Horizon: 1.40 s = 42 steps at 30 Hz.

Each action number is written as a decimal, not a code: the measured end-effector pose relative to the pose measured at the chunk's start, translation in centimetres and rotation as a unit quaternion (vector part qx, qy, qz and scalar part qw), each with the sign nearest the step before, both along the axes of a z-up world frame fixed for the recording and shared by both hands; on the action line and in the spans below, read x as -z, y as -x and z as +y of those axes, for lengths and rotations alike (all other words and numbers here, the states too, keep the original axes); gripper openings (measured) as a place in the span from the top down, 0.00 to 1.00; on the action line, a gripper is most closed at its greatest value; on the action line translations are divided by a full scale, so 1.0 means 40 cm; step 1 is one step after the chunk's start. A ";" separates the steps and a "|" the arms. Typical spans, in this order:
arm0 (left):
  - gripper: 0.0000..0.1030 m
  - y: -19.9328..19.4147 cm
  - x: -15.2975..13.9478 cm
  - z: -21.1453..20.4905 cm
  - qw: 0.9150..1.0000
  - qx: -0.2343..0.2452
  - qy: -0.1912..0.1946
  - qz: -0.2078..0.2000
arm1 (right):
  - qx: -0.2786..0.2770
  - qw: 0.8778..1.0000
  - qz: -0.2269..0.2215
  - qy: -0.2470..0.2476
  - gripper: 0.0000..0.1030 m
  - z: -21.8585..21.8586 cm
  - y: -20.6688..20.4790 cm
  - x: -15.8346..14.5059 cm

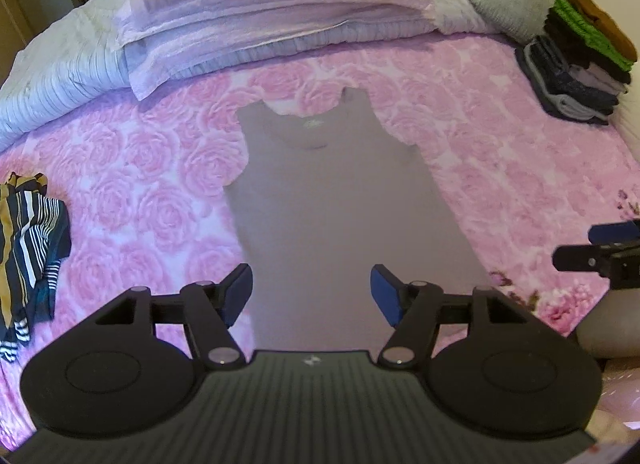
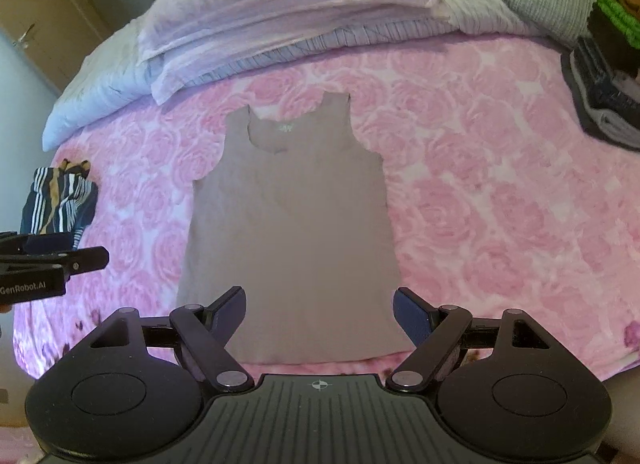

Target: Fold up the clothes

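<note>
I've got the mauve tank top flat on the pink rose bedspread, long axis running 6 to 12 straight ahead, hem nearest (straps far), with left tongs and right tongs both spread apart, empty, flanking it.

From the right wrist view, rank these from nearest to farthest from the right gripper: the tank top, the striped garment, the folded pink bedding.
From the right gripper:
1. Tank top, spread flat straight ahead, its hem between the open fingers.
2. Striped garment, crumpled far to the left.
3. Folded pink bedding, across the far end of the bed.
</note>
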State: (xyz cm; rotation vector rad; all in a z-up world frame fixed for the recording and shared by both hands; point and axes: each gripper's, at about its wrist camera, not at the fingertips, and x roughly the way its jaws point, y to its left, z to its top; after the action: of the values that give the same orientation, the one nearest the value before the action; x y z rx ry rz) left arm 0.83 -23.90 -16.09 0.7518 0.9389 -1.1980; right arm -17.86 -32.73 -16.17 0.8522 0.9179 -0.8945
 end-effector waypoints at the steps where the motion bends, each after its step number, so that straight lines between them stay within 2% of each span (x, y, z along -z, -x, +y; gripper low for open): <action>1: 0.40 -0.017 0.010 -0.006 1.000 -0.002 -0.002 0.001 | 0.001 1.000 0.000 -0.007 0.24 -0.008 -0.009 0.012; 6: 0.40 -0.108 0.077 -0.050 1.000 -0.013 -0.012 0.012 | -0.014 1.000 0.016 -0.017 0.24 -0.058 -0.051 0.071; 11: 0.40 -0.190 0.175 -0.127 1.000 -0.014 -0.012 0.016 | -0.036 0.999 0.029 0.008 0.26 -0.159 -0.069 0.143; 16: 0.42 -0.274 0.306 -0.248 1.000 -0.002 0.013 0.013 | -0.059 0.997 0.038 0.028 0.35 -0.319 -0.091 0.273; 21: 0.55 -0.365 0.434 -0.420 0.998 0.040 0.045 0.016 | -0.102 0.992 0.052 0.054 0.50 -0.522 -0.143 0.420; 25: 0.60 -0.435 0.513 -0.580 0.994 0.086 0.074 0.002 | -0.146 0.983 0.049 0.098 0.59 -0.678 -0.202 0.498; 26: 0.64 -0.452 0.531 -0.621 0.992 0.097 0.078 -0.004 | -0.155 0.981 0.047 0.109 0.60 -0.709 -0.217 0.508; 30: 0.65 -0.497 0.588 -0.737 0.988 0.133 0.079 -0.018 | -0.194 0.968 0.051 0.150 0.60 -0.822 -0.280 0.557; 38: 0.68 -0.526 0.668 -0.831 0.977 0.207 0.034 -0.048 | -0.279 0.942 0.072 0.175 0.61 -0.935 -0.376 0.641; 42: 0.75 -0.524 0.695 -0.845 0.973 0.227 0.021 -0.040 | -0.302 0.937 0.072 0.159 0.62 -0.958 -0.407 0.676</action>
State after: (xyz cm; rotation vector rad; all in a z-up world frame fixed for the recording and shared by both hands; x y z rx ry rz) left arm 21.79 -57.68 -43.90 1.0078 0.6900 -1.5660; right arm -1.59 -71.04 -43.19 0.1964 1.0469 -0.5429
